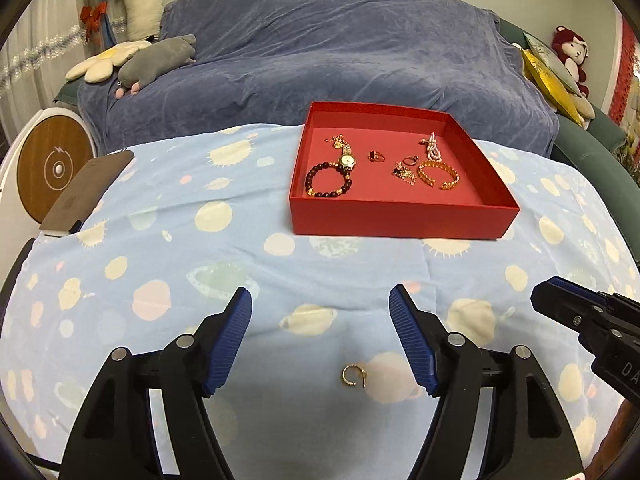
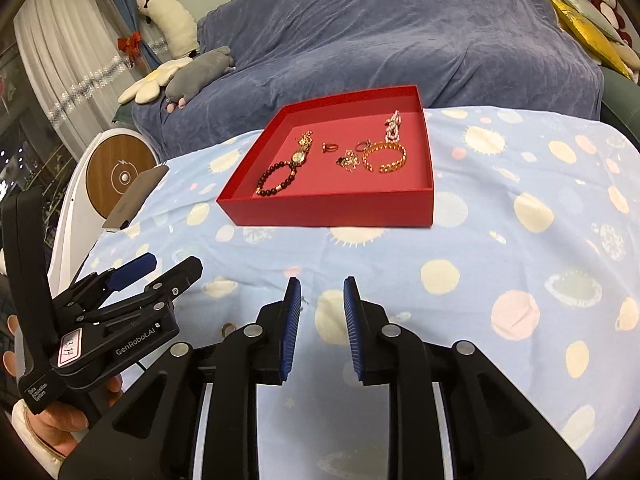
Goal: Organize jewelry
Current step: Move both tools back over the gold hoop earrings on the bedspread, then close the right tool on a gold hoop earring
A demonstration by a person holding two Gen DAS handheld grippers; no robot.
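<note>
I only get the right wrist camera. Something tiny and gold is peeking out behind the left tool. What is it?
Observer: In the left wrist view it shows whole. It is a small gold ring, an open hoop with a gap, lying alone on the planet-print cloth.
Operator: Is the left tool holding it?
Observer: No. The left tool is wide open. The ring lies flat on the cloth between its two fingers and touches neither.
</note>
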